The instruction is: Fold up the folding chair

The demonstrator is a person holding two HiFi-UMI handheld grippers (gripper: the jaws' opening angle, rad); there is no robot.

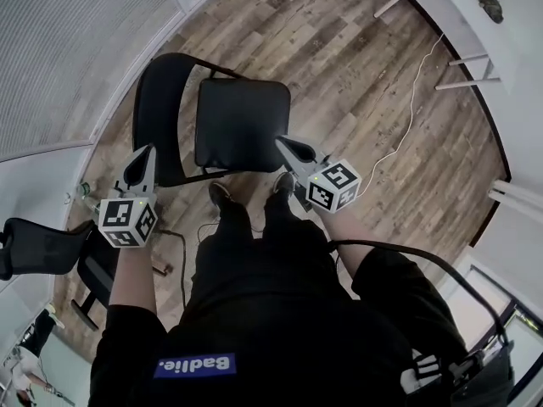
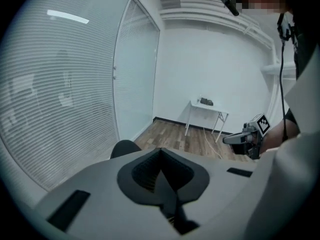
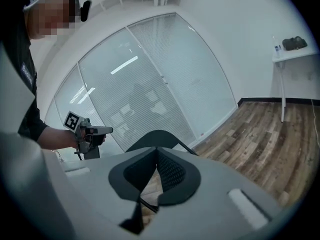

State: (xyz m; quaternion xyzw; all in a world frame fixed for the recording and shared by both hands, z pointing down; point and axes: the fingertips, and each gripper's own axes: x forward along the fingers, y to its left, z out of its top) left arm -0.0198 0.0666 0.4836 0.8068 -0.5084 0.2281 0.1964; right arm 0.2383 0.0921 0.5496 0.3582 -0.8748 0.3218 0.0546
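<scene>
Both the left tool [image 1: 146,155] and right tool [image 1: 282,145] are closed, empty, near the folding chair [image 1: 242,125] (legs seemingly hidden).

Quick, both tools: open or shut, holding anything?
Left tool: shut, empty.
Right tool: shut, empty.
</scene>
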